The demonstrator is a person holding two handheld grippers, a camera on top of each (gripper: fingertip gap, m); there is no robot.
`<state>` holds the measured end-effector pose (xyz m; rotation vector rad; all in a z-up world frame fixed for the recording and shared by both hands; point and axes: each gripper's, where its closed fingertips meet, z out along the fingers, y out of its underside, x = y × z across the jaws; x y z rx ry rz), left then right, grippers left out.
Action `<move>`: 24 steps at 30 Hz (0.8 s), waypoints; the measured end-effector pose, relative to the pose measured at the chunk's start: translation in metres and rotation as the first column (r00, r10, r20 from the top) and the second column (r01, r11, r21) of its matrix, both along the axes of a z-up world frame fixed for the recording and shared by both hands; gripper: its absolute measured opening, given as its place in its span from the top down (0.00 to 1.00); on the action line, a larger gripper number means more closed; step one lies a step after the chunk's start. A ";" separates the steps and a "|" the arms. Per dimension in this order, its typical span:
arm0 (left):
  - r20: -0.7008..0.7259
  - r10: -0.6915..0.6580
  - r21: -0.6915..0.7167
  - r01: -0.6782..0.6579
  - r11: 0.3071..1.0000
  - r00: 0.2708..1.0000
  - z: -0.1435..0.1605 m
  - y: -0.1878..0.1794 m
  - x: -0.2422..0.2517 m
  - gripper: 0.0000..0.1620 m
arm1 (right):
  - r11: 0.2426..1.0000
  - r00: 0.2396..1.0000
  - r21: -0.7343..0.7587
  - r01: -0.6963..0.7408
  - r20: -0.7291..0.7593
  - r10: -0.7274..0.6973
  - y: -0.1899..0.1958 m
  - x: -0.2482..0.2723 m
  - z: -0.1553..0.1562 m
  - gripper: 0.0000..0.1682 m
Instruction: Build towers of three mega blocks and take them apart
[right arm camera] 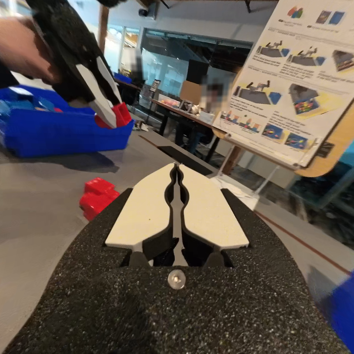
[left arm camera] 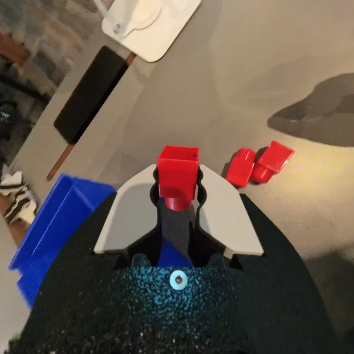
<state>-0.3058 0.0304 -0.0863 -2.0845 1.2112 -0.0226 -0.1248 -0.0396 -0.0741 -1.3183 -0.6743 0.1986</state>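
My left gripper (left arm camera: 178, 170) is shut on a red mega block (left arm camera: 177, 173), held above the grey table with its open underside facing away and its stud toward the camera. Two more red blocks lie on their sides on the table to its right, one (left arm camera: 240, 169) touching the other (left arm camera: 272, 161). In the right wrist view the left gripper (right arm camera: 113, 116) holds the red block (right arm camera: 122, 113) near the blue bin's (right arm camera: 57, 130) right end. My right gripper (right arm camera: 177, 166) is shut and empty, low over the table, with the two lying red blocks (right arm camera: 97, 197) just to its left.
The blue bin (left arm camera: 47, 229) sits below and left of the left gripper. A black pad (left arm camera: 90, 95) lies by the table's edge. A white stand base (left arm camera: 151, 26) holds an instruction board (right arm camera: 287, 86). Other tables and a blurred person show in the background.
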 end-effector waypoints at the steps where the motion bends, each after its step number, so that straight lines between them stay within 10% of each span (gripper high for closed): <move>1: -0.007 -0.014 0.005 0.014 1.000 1.000 -0.011 0.002 0.017 0.77 | 0.999 0.998 0.023 0.028 0.047 -0.029 -0.001 0.008 0.001 1.00; 10: 0.047 -0.006 -0.064 0.009 0.998 0.999 -0.079 0.026 0.113 0.77 | 0.983 0.971 -0.051 0.177 0.170 -0.166 0.000 0.069 -0.030 1.00; 24: 0.145 0.010 -0.239 0.025 0.971 0.989 -0.090 0.016 0.127 0.69 | 0.923 0.966 -0.329 -0.200 0.090 0.241 -0.001 0.036 -0.046 0.86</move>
